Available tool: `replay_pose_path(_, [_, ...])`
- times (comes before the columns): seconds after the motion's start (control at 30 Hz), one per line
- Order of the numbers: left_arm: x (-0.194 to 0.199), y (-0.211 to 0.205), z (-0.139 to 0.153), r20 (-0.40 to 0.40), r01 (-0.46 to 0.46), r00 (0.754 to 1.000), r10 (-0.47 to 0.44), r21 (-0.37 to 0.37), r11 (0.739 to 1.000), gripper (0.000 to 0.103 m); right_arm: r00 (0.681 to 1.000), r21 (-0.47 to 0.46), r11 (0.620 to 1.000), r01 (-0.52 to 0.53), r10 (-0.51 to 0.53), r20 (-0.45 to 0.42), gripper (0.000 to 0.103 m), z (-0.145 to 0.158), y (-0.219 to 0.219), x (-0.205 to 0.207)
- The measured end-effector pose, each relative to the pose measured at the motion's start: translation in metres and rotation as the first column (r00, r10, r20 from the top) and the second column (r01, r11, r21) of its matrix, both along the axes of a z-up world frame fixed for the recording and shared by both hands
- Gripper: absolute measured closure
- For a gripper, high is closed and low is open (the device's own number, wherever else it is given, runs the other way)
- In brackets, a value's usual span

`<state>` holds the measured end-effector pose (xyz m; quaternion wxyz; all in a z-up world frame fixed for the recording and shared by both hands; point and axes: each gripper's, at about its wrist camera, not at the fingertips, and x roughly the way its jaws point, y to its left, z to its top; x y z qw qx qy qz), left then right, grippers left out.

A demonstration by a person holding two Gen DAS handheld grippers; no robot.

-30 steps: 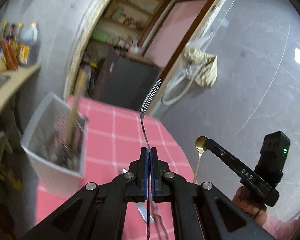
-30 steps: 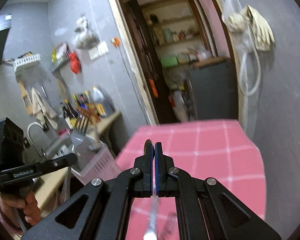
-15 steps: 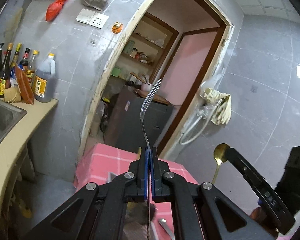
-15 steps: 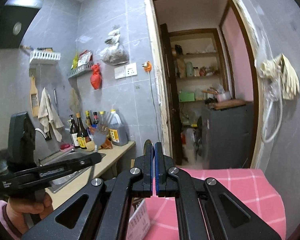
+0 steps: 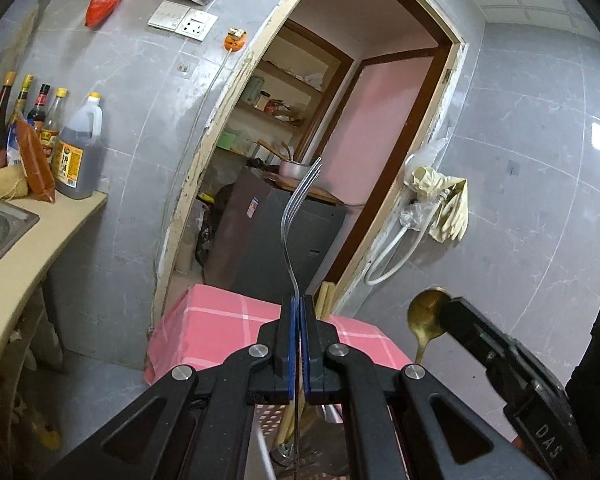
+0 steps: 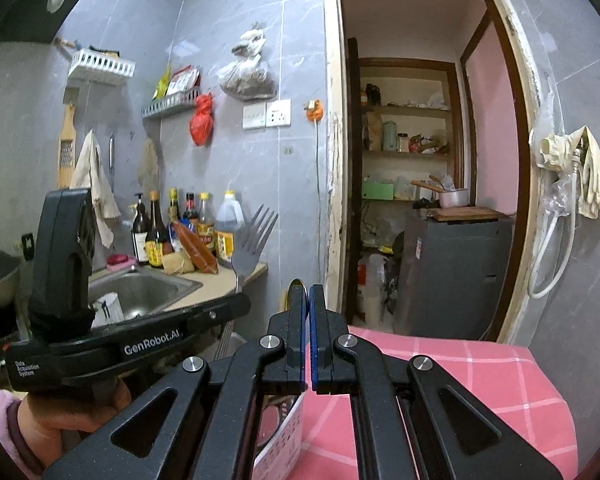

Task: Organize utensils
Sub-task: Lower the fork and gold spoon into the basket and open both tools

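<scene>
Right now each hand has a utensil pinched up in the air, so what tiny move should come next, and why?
Probably lower the left tool toward the white basket beneath it. Its fork stands tines-up, clamped by the handle, and the basket on the pink table already holds utensils. The right tool can wait with its gold spoon.

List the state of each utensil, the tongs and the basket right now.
Left tongs: shut on the fork.
Fork: held upright, tines up.
Right tongs: shut on the gold spoon.
Gold spoon: held, bowl up.
Basket: on the pink tablecloth, below both tongs.
</scene>
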<state>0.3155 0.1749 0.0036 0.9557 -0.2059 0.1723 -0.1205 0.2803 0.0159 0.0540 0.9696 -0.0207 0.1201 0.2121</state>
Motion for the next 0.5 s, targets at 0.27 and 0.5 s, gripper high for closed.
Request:
replay_pose_path(0.27, [-0.006, -0.001, -0.016, 0.014, -0.022, 1.0, 0.022, 0.004, 1.0, 0.1, 1.0, -0.019, 1.0, -0.007, 0.007, -0.023, 0.101, -0.007, 0.001, -0.002])
replay_pose_path(0.5, [-0.024, 0.0, -0.021, 0.029, -0.068, 0.997, 0.067, 0.038, 0.997, 0.1, 1.0, -0.036, 0.999, -0.01, 0.01, 0.008, 0.101, -0.003, 0.001, -0.018])
